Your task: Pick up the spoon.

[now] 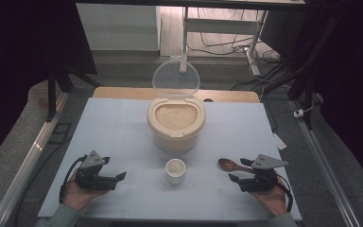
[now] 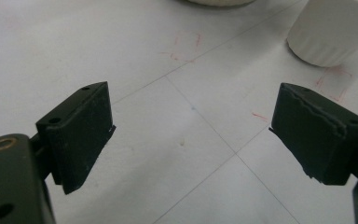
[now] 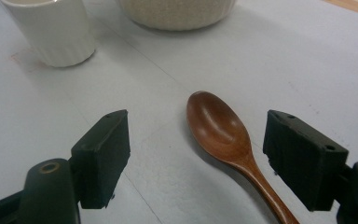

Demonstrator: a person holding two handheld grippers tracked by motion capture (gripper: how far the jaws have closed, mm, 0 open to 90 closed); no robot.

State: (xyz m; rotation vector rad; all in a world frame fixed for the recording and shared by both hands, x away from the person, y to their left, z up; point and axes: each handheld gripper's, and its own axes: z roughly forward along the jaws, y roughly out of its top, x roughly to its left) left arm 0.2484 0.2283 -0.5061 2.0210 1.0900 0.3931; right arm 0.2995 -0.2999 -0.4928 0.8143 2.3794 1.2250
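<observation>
Fingers of the right gripper (image 3: 196,154) stand wide apart and hold nothing; the spoon (image 3: 223,135) lies flat on the tabletop (image 3: 307,60) between them, its bowl facing up and pointing away from the fingers, its handle running back toward the right finger (image 3: 303,156). No pad touches the wood. I think the gripper is set like this so that it can close on the spoon near the neck, where the handle is narrow.

Fingers of the left gripper (image 2: 193,140) are open too, with only bare tabletop between them. The cup (image 2: 331,32) stands ahead of them, beyond the right-hand finger (image 2: 317,135), well apart. In the high view the left gripper (image 1: 116,177) rests low near the person's edge, turned toward the cup (image 1: 175,170), perhaps ready to steady it.

Beyond the cup, farther from both pairs of fingers, stands the rice box (image 1: 176,124). Its clear lid (image 1: 176,78) is swung up and back, so the way in from above is free. Rice (image 1: 176,116) fills it nearly to the rim. The cup looks empty, so the scooping seems not yet begun.
</observation>
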